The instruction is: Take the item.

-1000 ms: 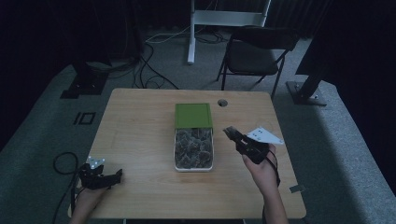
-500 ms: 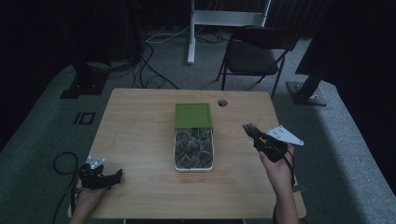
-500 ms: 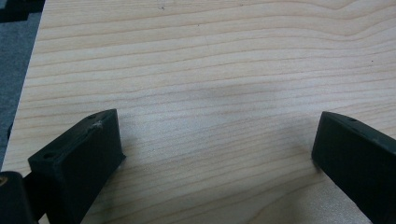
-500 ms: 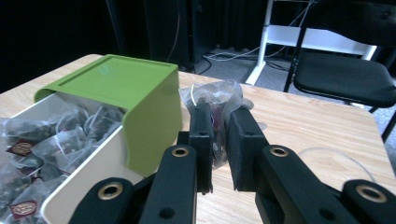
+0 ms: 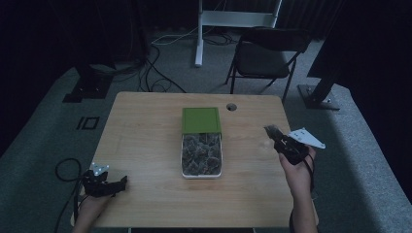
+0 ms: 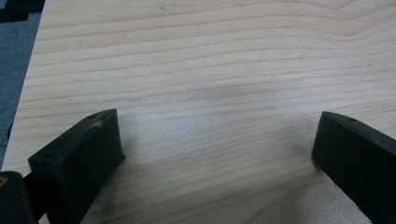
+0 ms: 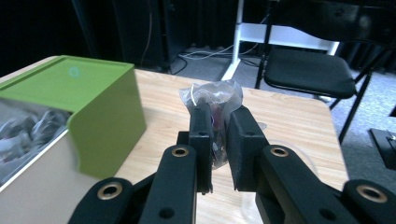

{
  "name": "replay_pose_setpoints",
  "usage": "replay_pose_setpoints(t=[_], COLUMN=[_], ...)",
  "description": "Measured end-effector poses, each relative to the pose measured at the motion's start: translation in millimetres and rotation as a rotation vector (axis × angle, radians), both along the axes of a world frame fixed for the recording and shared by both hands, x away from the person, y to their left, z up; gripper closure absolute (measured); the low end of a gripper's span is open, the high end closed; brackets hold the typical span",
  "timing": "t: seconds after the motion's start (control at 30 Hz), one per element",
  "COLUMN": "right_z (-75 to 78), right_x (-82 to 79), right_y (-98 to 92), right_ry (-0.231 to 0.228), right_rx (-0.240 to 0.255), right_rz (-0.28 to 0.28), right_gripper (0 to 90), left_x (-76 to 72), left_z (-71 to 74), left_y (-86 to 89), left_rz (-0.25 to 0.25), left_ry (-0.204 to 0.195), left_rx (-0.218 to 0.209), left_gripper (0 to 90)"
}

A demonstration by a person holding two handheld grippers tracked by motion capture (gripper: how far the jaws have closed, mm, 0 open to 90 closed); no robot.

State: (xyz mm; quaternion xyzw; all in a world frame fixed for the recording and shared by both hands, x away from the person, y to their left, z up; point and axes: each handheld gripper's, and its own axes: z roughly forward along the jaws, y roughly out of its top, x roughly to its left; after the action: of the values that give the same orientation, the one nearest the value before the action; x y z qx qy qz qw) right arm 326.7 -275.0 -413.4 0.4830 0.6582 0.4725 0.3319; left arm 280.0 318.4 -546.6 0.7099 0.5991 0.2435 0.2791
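A white tray (image 5: 186,174) holding several small clear-wrapped packets sits mid-table, with a green lid (image 5: 200,120) slid half off its far end. My right gripper (image 5: 272,132) hovers over the table's right side, shut on one small clear plastic packet (image 7: 215,100) that sticks out past its fingertips. In the right gripper view the green lid (image 7: 79,102) stands to the left of the jaws. My left gripper (image 5: 115,183) rests at the table's near left corner. In its own view my left gripper (image 6: 215,149) stands open over bare wood, nothing between the jaws.
The wooden table (image 5: 145,141) has a round cable hole (image 5: 231,106) near its far edge. A black folding chair (image 5: 265,56) stands beyond the table, a white stand (image 5: 233,19) behind it. Cables lie on the grey floor at the left (image 5: 63,170).
My right gripper has carried the packet away from the tray, toward the table's right edge. The left gripper has stayed put.
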Motion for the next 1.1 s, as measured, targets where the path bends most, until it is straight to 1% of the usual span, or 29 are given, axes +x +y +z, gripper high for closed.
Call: replay_pose_setpoints(t=[0.03, 0.37, 0.4, 0.47, 0.67, 0.87, 1.1], right_z=[1.0, -0.8, -1.6, -2.3, -4.5, -10.1, -14.1], right_x=[2.5, 12.4, 14.8, 16.3, 22.9, 30.5, 41.1], right_y=[-4.3, -17.6, -21.1, -23.5, -29.7, -33.4, -35.3], right_ry=[0.002, 0.024, 0.027, 0.031, 0.049, 0.077, 0.114], right_rx=[-0.001, 0.004, 0.01, 0.013, 0.016, 0.025, 0.02], right_rz=[-0.014, -0.052, -0.067, -0.078, -0.092, -0.101, -0.106], right_gripper=[81.2, 81.2, 81.1, 81.2, 81.1, 81.2, 81.2], left_x=[0.0, 0.0, 0.0, 0.0, 0.0, 0.0, 0.0], left_z=[0.0, 0.0, 0.0, 0.1, -0.1, 0.0, 0.0], left_y=[-0.1, -0.1, 0.0, 0.0, -0.1, -0.1, -0.1], left_rz=[0.001, 0.001, 0.0, 0.0, 0.001, 0.001, 0.001], left_ry=[-0.001, -0.001, 0.0, 0.001, -0.001, -0.001, 0.0], left_rx=[-0.001, -0.001, 0.0, 0.0, -0.001, -0.001, -0.001], left_gripper=[2.2, 2.2, 2.2, 2.2, 2.2, 2.2, 2.2])
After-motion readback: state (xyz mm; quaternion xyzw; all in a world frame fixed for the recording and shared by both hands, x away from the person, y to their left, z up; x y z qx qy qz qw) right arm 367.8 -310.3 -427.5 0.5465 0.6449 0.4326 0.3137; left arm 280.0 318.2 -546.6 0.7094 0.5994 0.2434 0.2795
